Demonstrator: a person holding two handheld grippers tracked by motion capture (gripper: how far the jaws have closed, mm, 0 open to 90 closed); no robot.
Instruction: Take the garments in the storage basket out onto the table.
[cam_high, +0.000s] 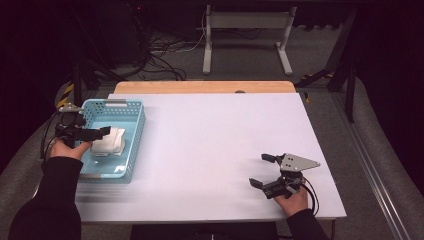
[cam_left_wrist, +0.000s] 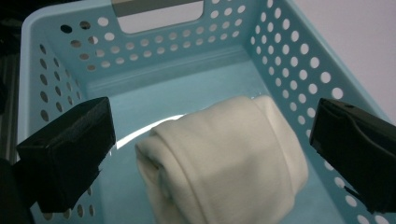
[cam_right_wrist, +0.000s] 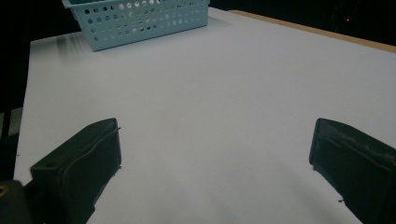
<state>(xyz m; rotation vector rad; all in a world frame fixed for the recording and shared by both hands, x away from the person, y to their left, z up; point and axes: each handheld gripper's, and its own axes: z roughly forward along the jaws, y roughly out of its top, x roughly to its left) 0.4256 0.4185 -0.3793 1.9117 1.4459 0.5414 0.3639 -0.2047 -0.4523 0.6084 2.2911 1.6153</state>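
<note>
Basket (cam_left_wrist: 289, 60): light blue plastic, walls full of round holes, handle slot at top centre of the frame.
Cloth (cam_left_wrist: 224, 163): cream, rolled up, lying on the basket floor, lower centre.
Left gripper (cam_left_wrist: 210, 154): jaws spread wide, one at lower left, one at lower right, the roll between them, untouched.

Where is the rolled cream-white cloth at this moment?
The rolled cream-white cloth lies inside the light-blue perforated plastic basket at the table's left side, between the open jaws of the left gripper.
</note>
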